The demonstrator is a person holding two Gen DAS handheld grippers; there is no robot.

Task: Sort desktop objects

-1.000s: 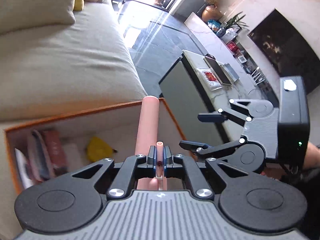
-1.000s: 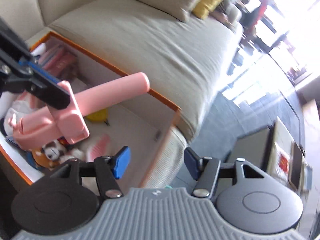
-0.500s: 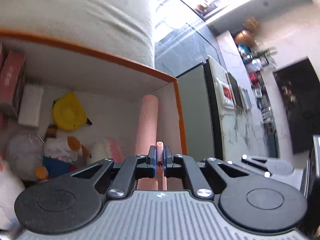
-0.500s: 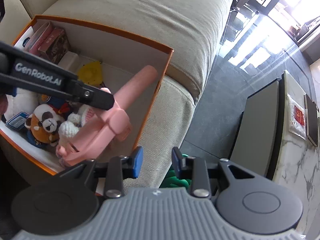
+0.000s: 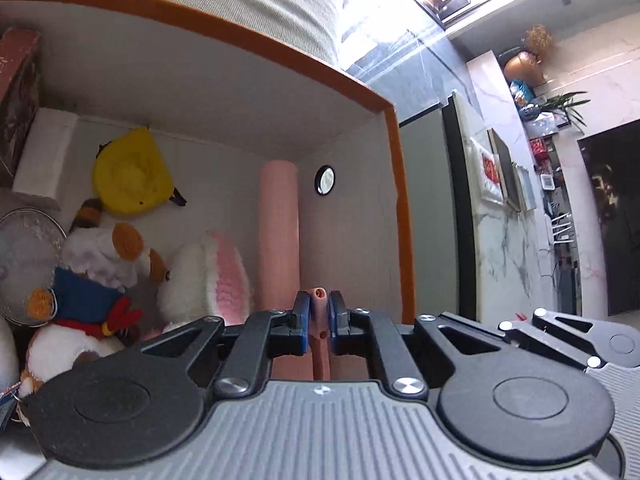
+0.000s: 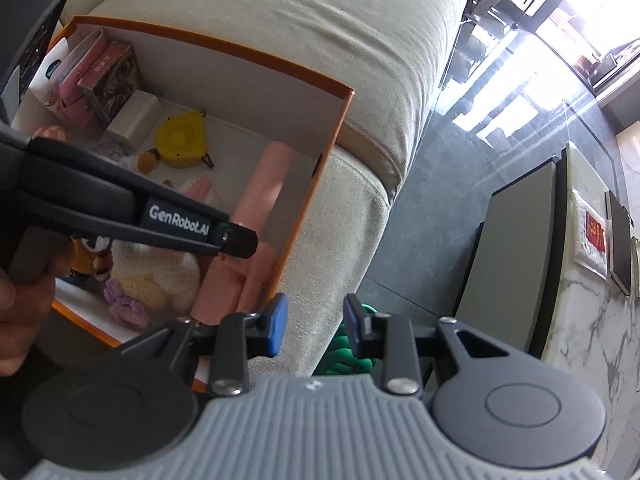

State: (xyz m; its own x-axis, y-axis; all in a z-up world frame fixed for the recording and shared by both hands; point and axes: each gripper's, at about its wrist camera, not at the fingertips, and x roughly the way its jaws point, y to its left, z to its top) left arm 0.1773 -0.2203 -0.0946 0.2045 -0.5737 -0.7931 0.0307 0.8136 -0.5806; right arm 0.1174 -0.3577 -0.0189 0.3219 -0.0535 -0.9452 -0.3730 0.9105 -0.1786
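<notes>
My left gripper (image 5: 319, 318) is shut on a pink long-handled object (image 5: 278, 236) and holds it inside the orange-rimmed box (image 5: 280, 58), along the box's right wall. The right wrist view shows the same pink object (image 6: 262, 196) low in the box (image 6: 336, 128), with the left gripper (image 6: 240, 240) on it. My right gripper (image 6: 314, 328) is open and empty, outside the box above the sofa arm, with something green (image 6: 340, 354) just below its fingers.
The box holds plush toys (image 5: 108, 276), a yellow toy (image 5: 130, 178), a white block (image 5: 42, 156) and small boxes (image 6: 102, 80). It sits on a beige sofa (image 6: 320, 40). A marble-topped table (image 6: 588, 280) stands to the right over dark floor.
My left gripper has gone down into the box with the pink object. My right gripper has opened a little wider and stayed outside the box.
</notes>
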